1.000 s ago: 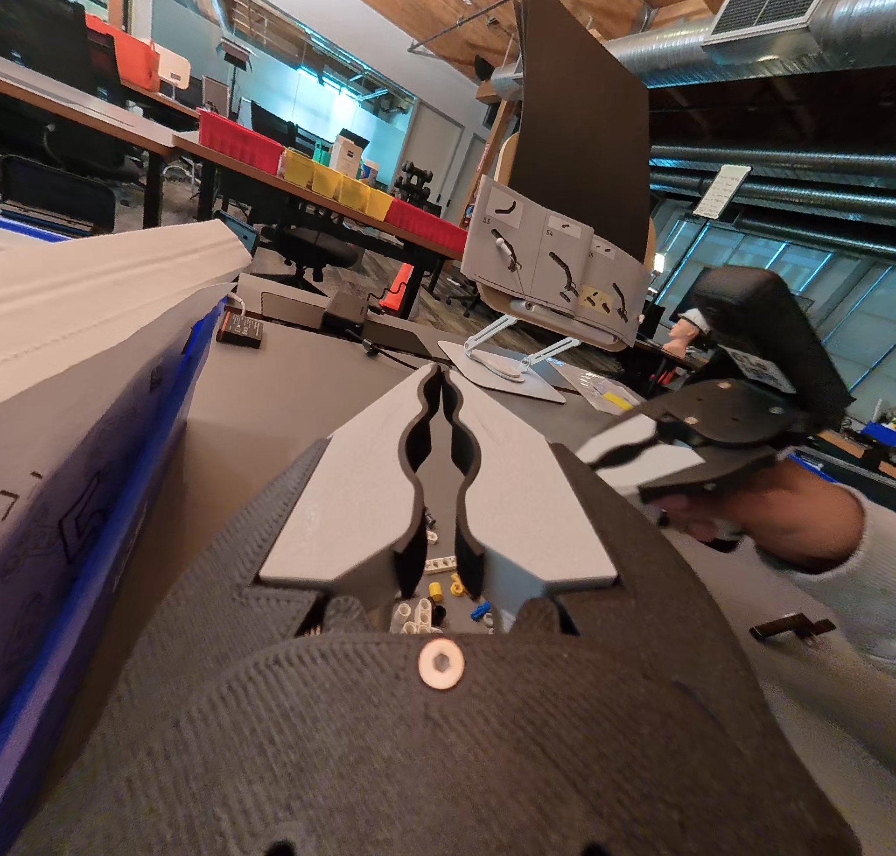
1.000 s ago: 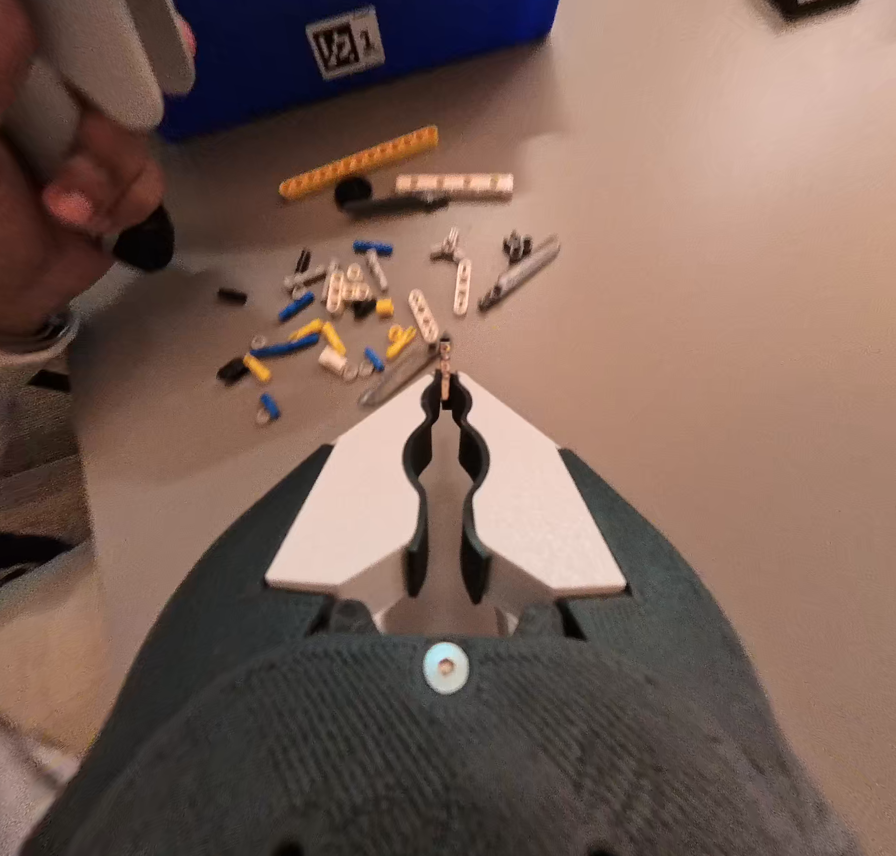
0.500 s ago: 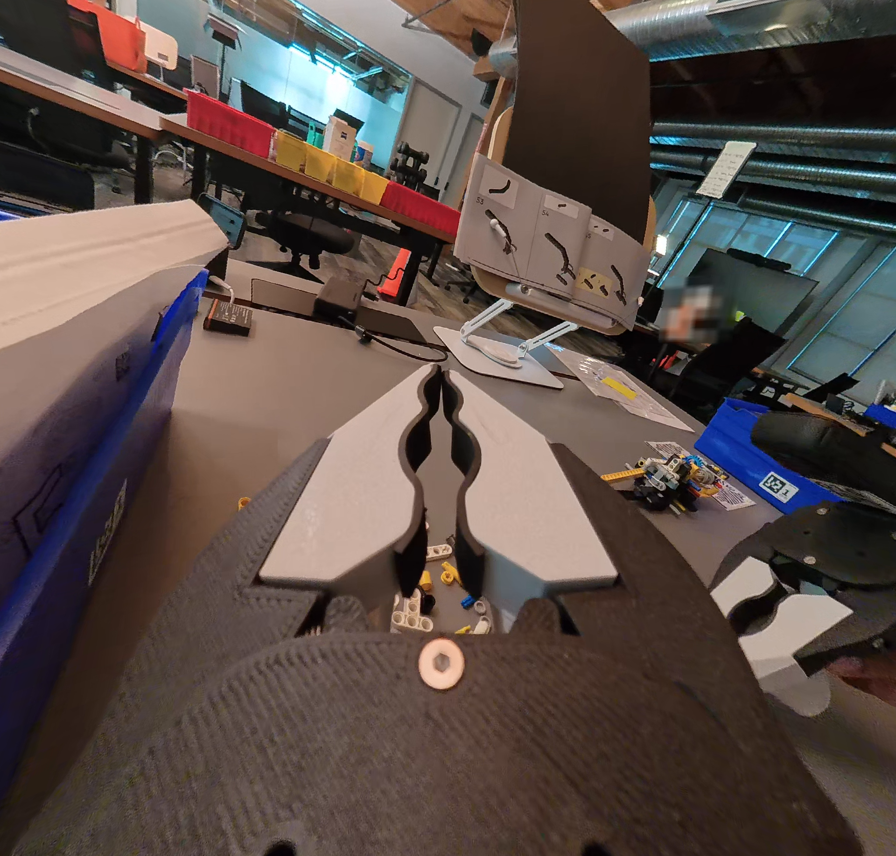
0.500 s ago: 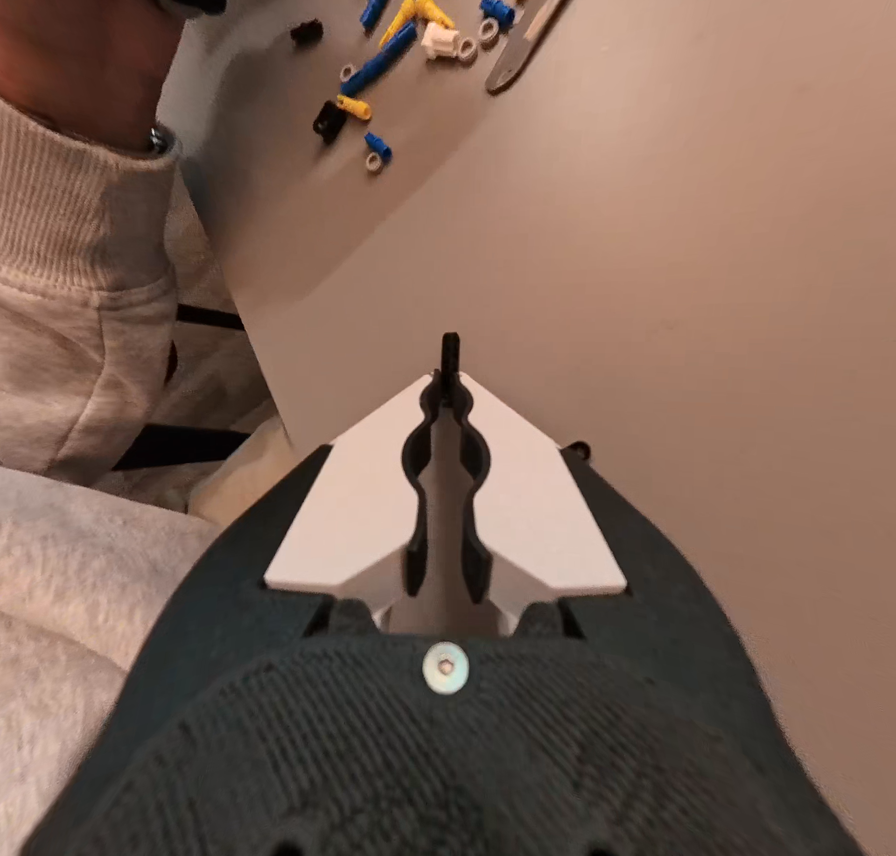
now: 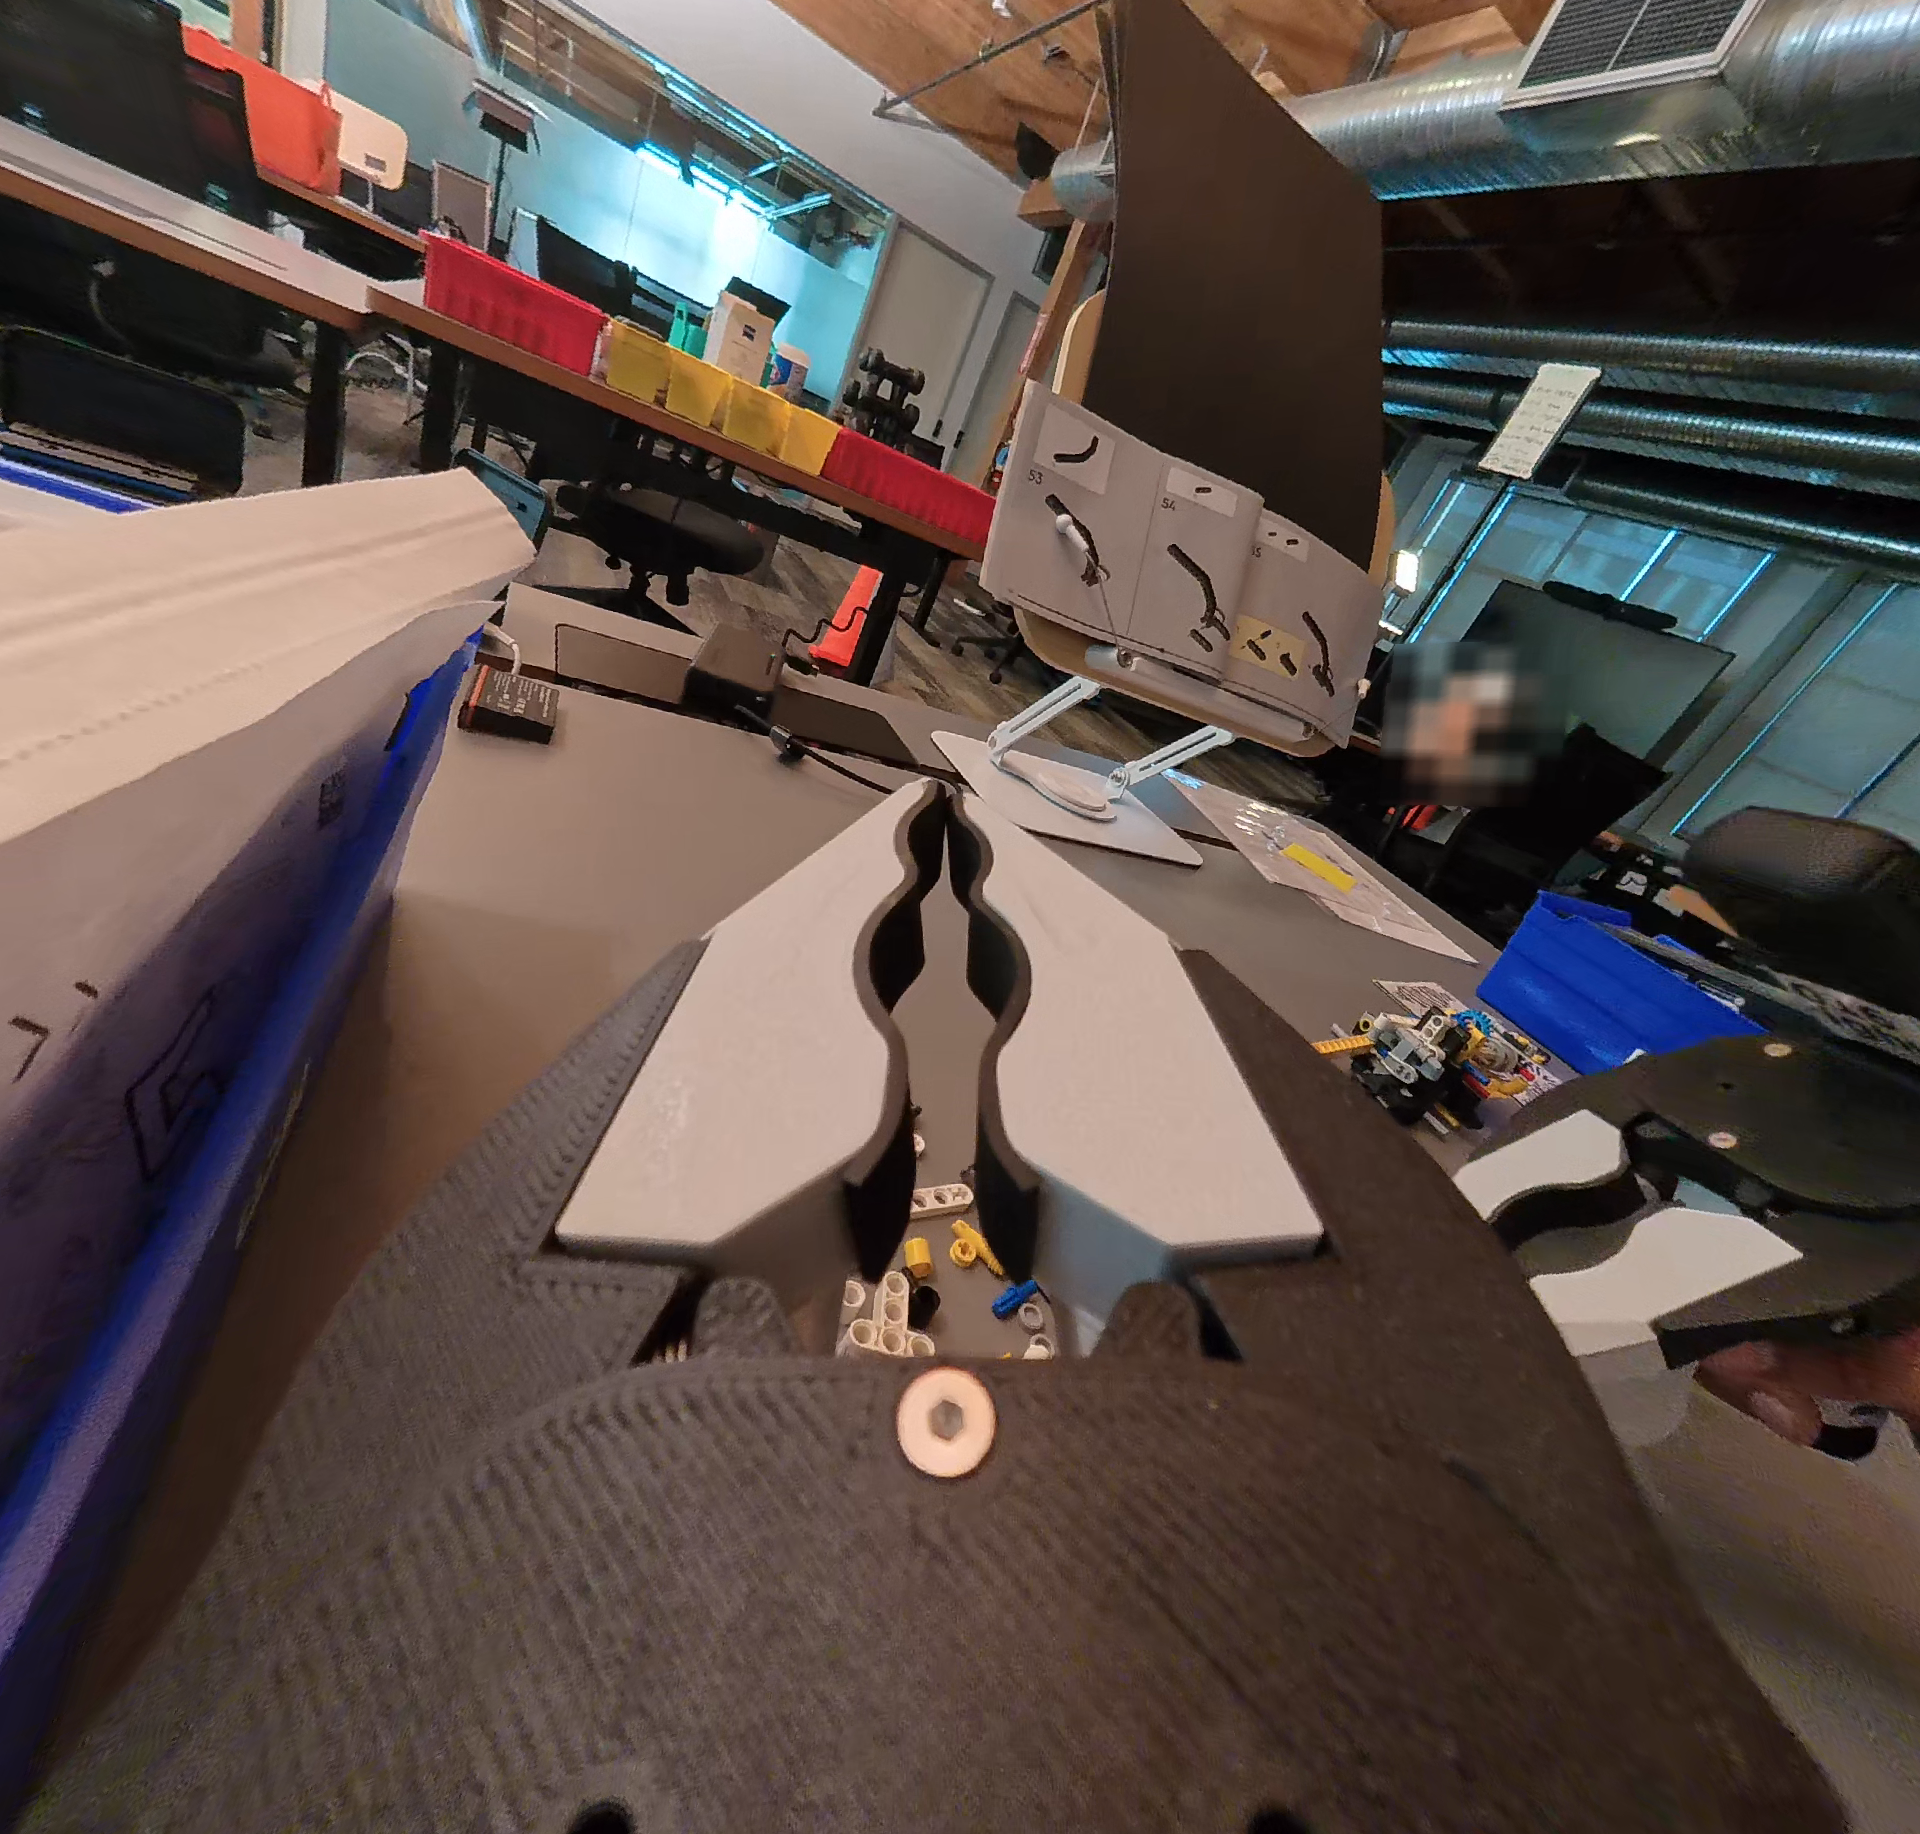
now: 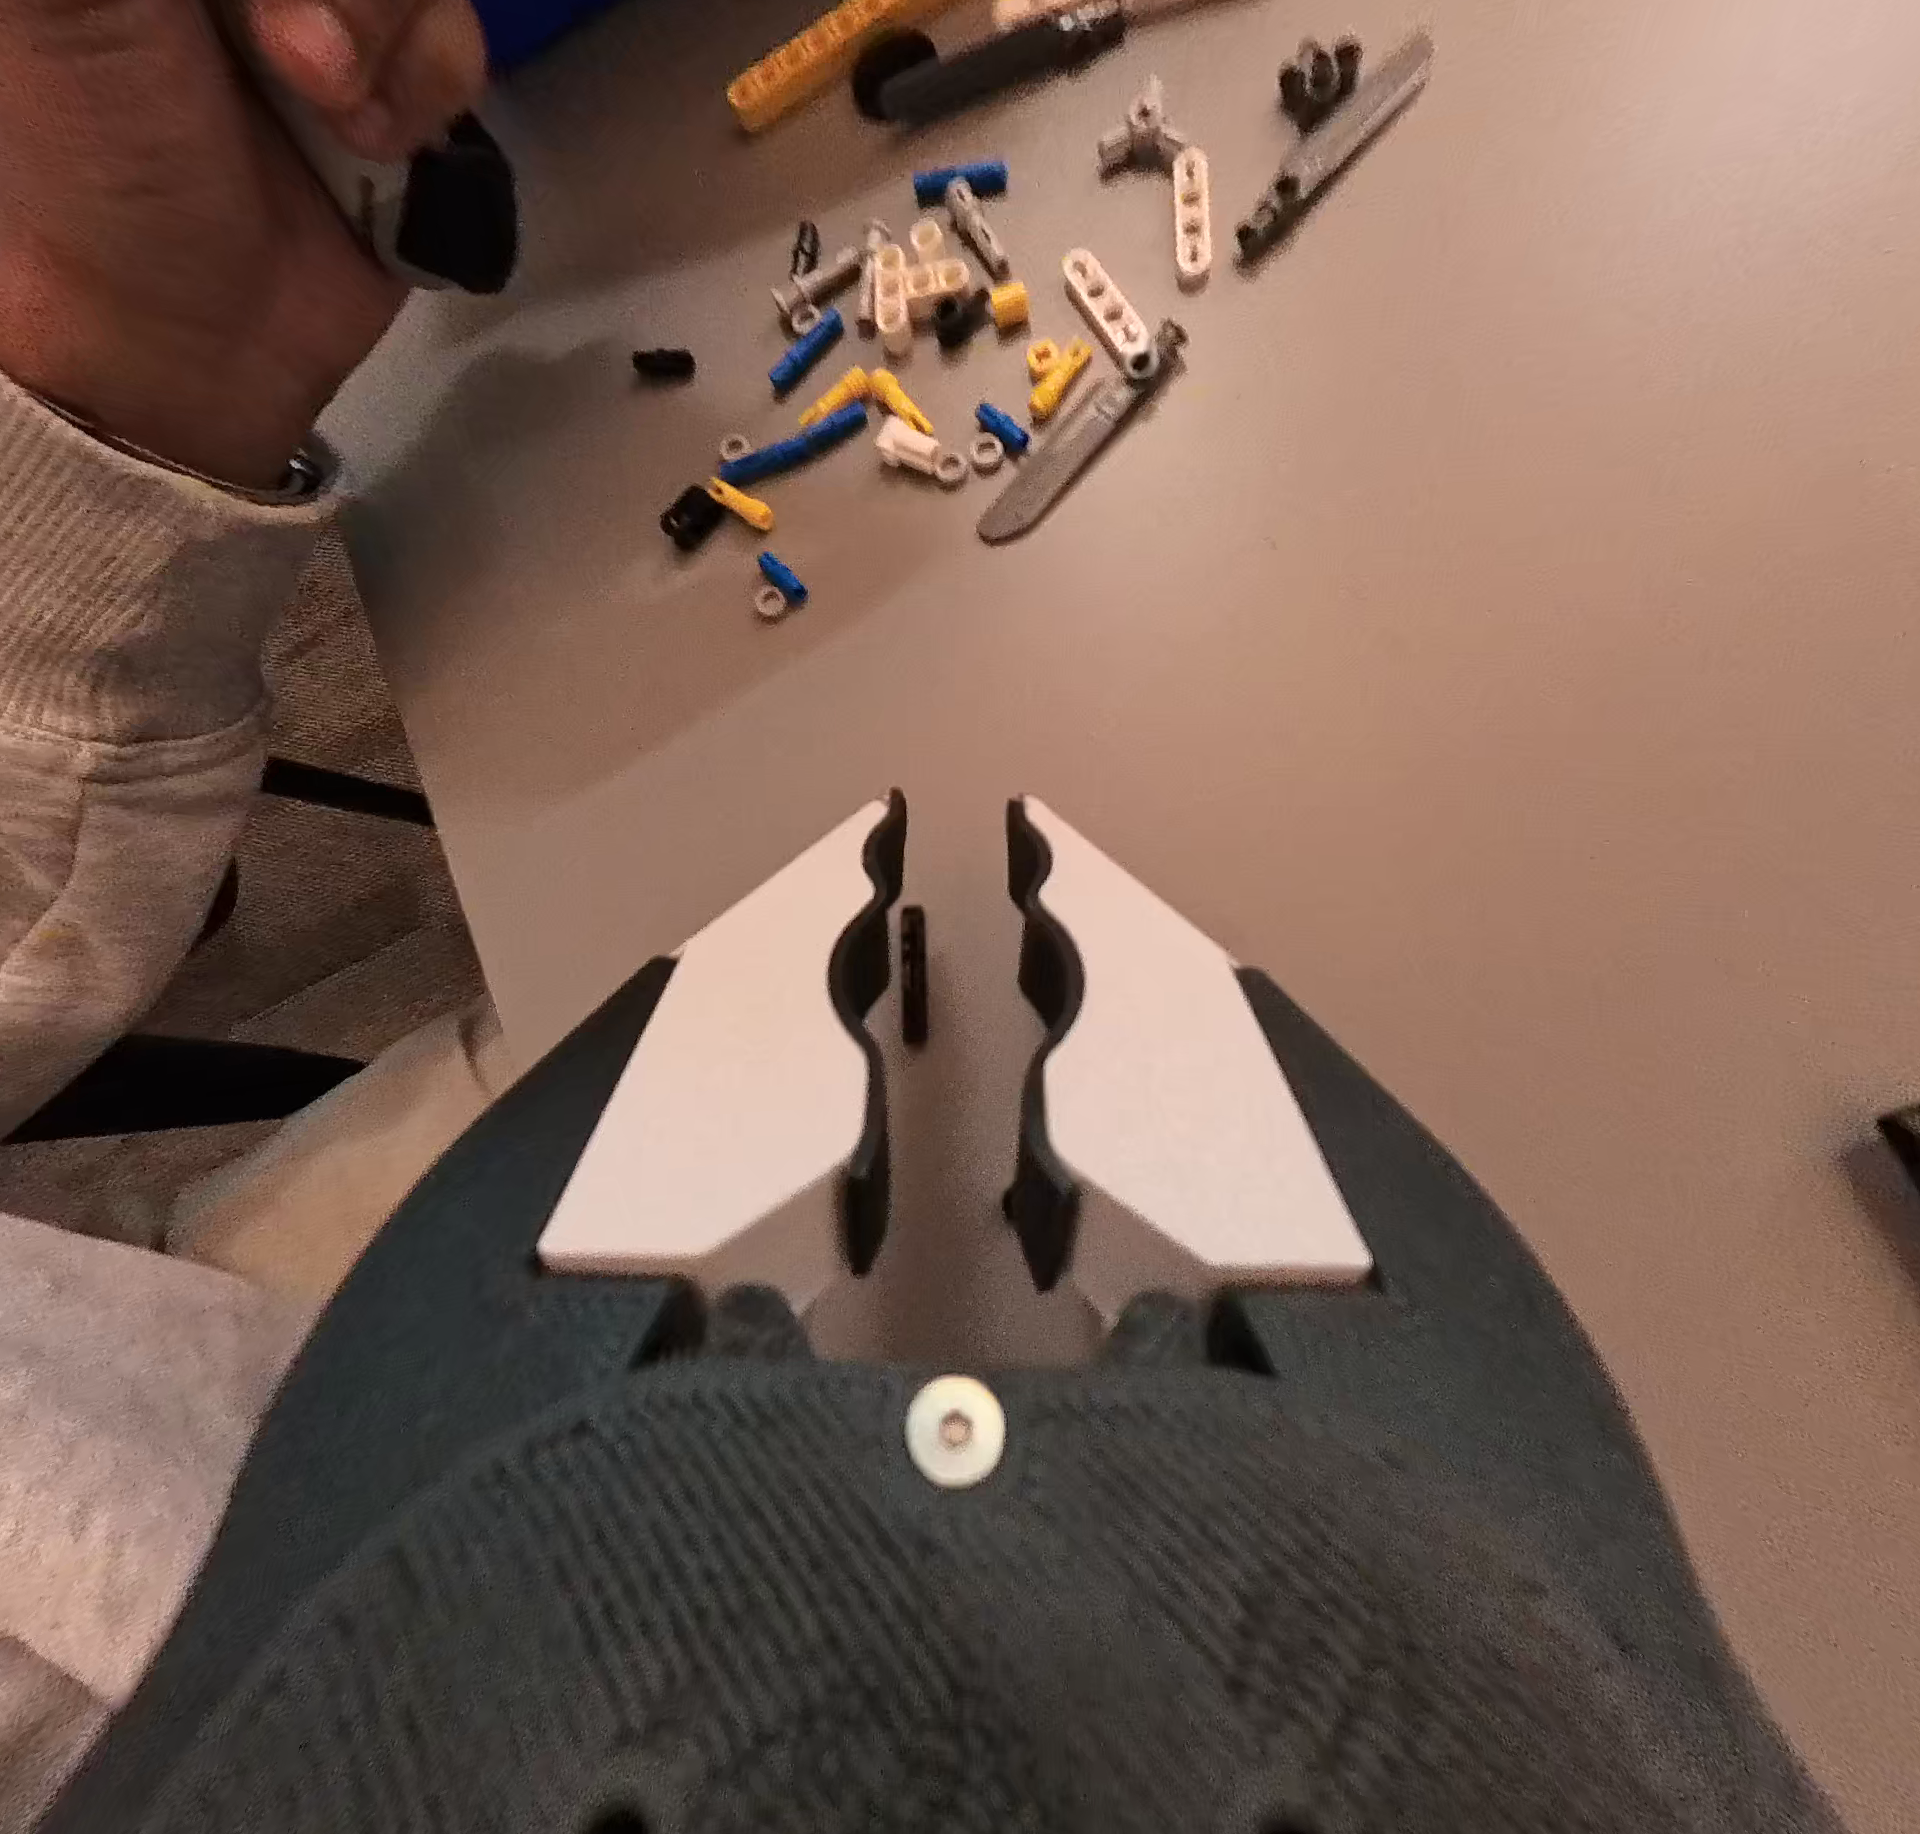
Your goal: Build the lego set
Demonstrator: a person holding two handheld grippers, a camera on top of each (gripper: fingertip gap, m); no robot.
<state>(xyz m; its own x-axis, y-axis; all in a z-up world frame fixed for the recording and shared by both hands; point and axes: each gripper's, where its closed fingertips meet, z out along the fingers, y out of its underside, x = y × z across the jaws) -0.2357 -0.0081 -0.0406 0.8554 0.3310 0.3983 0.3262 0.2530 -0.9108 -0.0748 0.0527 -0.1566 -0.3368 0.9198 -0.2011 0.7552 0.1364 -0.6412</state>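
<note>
right gripper (image 6: pixel 954 808): fingers parted, holding nothing
black piece (image 6: pixel 913 972): slim, lengthwise in the gap, close beside the left-hand finger; contact unclear
left gripper (image 5: pixel 943 797): tips closed together, nothing between them
loose lego parts (image 6: pixel 935 330): scattered on the table (image 6: pixel 1455 641), upper centre of right wrist view, well ahead of the fingertips
hand (image 6: pixel 187 153): upper left, gripping a handle
partly built model (image 5: pixel 1429 1057): right of left wrist view, beside blue bin (image 5: pixel 1590 984)
</note>
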